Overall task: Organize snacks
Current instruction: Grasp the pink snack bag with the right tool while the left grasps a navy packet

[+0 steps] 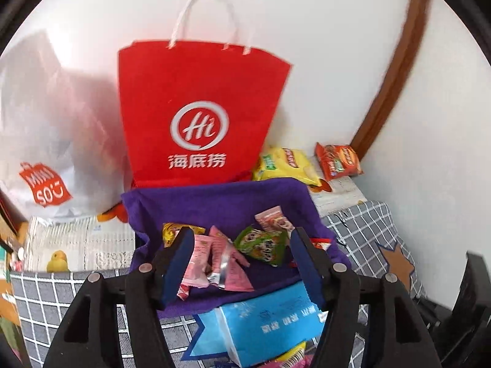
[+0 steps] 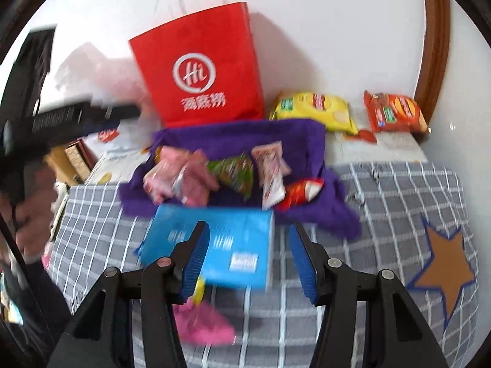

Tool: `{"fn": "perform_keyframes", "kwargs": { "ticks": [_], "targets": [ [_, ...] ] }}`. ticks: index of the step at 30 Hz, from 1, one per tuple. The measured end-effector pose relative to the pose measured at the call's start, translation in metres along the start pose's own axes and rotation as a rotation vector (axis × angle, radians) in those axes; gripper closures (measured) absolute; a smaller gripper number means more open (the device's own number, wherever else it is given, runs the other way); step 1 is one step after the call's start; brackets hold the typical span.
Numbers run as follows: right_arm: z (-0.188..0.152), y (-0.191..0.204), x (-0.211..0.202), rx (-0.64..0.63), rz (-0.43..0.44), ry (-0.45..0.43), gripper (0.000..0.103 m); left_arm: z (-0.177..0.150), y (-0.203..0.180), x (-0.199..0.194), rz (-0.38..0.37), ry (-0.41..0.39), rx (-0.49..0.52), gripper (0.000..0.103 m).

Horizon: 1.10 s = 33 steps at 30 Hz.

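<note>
A purple cloth bin (image 1: 214, 202) (image 2: 245, 135) stands on the checked bedcover and holds several small snack packets: pink ones (image 1: 214, 260) (image 2: 181, 174), a green one (image 1: 264, 242) (image 2: 236, 171), a white-pink one (image 1: 273, 217) (image 2: 270, 168) and a red one (image 2: 302, 193). My left gripper (image 1: 239, 242) is open and empty, hovering just over the bin's near side. My right gripper (image 2: 248, 239) is open and empty above a blue tissue pack (image 2: 214, 245) (image 1: 267, 322) in front of the bin. A pink packet (image 2: 202, 325) lies under it.
A red paper bag (image 1: 202, 110) (image 2: 202, 67) stands behind the bin against the wall. A white plastic bag (image 1: 52, 135) sits to its left. Yellow (image 1: 285, 162) (image 2: 316, 110) and orange (image 1: 339, 159) (image 2: 396, 112) snack bags lie at the back right. The left gripper's body shows at the right wrist view's left edge.
</note>
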State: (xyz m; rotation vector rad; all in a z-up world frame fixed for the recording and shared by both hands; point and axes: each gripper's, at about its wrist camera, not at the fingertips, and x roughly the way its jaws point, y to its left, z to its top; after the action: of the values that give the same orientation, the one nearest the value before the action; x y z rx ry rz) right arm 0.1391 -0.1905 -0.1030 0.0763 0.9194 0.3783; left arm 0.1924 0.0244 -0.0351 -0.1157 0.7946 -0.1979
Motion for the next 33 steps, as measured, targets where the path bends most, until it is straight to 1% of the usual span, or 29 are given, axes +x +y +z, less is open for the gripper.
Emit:
{"fn": "perform_keyframes", "kwargs": {
  "ticks": [2, 5, 9, 11, 14, 16, 18, 21, 23, 27, 29, 30, 31, 33],
  "targets": [
    [-0.017, 0.009, -0.001, -0.032, 0.018, 0.026, 0.045, -0.003, -0.004, -0.007, 0.000, 0.000, 0.001, 0.040],
    [-0.040, 0.026, 0.002, -0.095, 0.053, 0.061, 0.044, -0.014, -0.002, -0.019, 0.017, 0.023, -0.009, 0.040],
    [-0.066, 0.047, 0.011, -0.145, 0.093, 0.077, 0.035, -0.038, 0.005, -0.032, 0.066, 0.039, 0.002, 0.037],
    [-0.072, 0.054, 0.016, -0.155, 0.088, 0.091, 0.035, -0.053, 0.017, -0.033, 0.081, 0.066, -0.031, 0.037],
    [-0.074, 0.066, 0.023, -0.192, 0.075, 0.090, 0.035, -0.071, 0.036, -0.037, 0.095, 0.094, -0.084, 0.037],
    [-0.074, 0.073, 0.027, -0.220, 0.072, 0.083, 0.029, -0.083, 0.044, -0.040, 0.111, 0.109, -0.097, 0.037],
    [-0.074, 0.078, 0.033, -0.245, 0.045, 0.083, 0.027, -0.094, 0.051, -0.045, 0.130, 0.118, -0.103, 0.037],
    [-0.076, 0.084, 0.042, -0.284, 0.023, 0.086, 0.027, -0.109, 0.058, -0.055, 0.150, 0.129, -0.107, 0.037],
    [-0.079, 0.087, 0.051, -0.304, 0.001, 0.105, 0.027, -0.117, 0.062, -0.059, 0.159, 0.137, -0.113, 0.037],
    [-0.084, 0.093, 0.065, -0.356, -0.060, 0.119, 0.027, -0.133, 0.068, -0.065, 0.170, 0.157, -0.128, 0.037],
    [-0.084, 0.092, 0.065, -0.357, -0.060, 0.114, 0.027, -0.140, 0.069, -0.066, 0.174, 0.174, -0.133, 0.037],
    [-0.084, 0.092, 0.066, -0.357, -0.060, 0.123, 0.028, -0.144, 0.068, -0.067, 0.175, 0.178, -0.130, 0.037],
    [-0.084, 0.091, 0.064, -0.356, -0.059, 0.126, 0.032, -0.147, 0.067, -0.069, 0.175, 0.178, -0.127, 0.037],
    [-0.085, 0.090, 0.056, -0.353, -0.053, 0.114, 0.032, -0.153, 0.064, -0.072, 0.167, 0.173, -0.121, 0.037]
  ]
}}
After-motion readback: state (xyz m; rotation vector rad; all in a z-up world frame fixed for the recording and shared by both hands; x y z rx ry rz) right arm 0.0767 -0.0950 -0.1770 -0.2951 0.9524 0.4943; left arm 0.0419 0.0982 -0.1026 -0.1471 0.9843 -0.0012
